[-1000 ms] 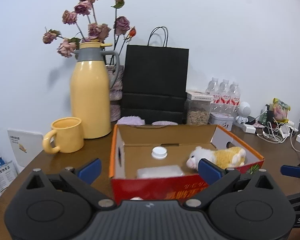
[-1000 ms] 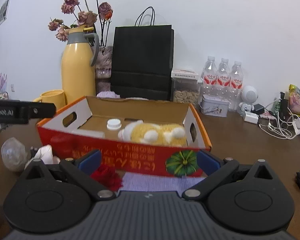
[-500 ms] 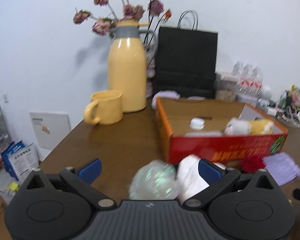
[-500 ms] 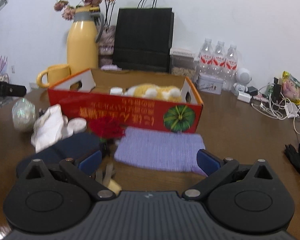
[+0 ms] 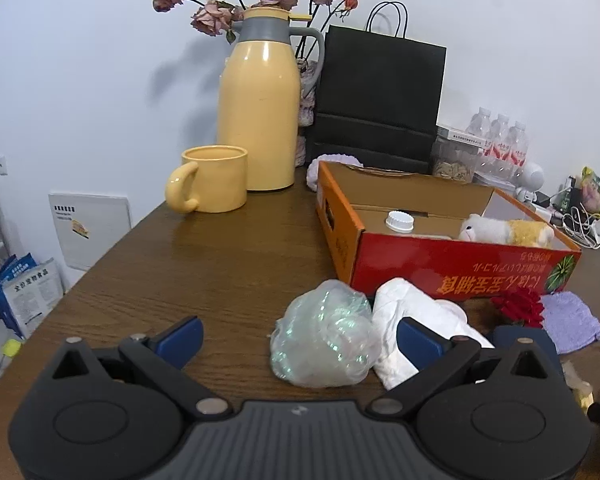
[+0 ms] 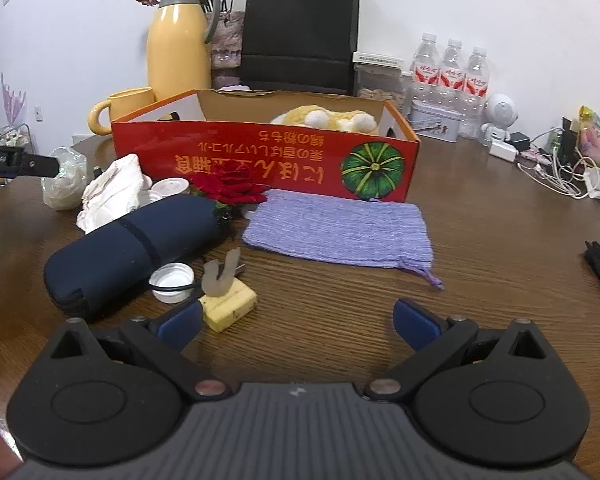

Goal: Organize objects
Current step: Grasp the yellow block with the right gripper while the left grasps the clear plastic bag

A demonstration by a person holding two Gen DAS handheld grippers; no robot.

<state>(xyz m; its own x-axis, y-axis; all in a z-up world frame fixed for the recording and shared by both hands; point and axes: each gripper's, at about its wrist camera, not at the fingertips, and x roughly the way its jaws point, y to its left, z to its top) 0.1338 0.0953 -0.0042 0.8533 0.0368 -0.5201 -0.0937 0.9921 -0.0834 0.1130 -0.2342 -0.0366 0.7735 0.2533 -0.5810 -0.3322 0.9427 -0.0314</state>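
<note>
Both sets of tongs spread wide, holding nothing — left gripper facing crinkled plastic ball, near side of red box. Best to center, clamp gently, lift clear of white cloth. Right gripper hovers nearby.

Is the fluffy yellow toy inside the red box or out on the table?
Inside. The fluffy toy lies in the red box, its white face peeking over the front wall, beside a white bottle cap.

plush toy: half-hidden by box wall | box text: unreadable
</note>
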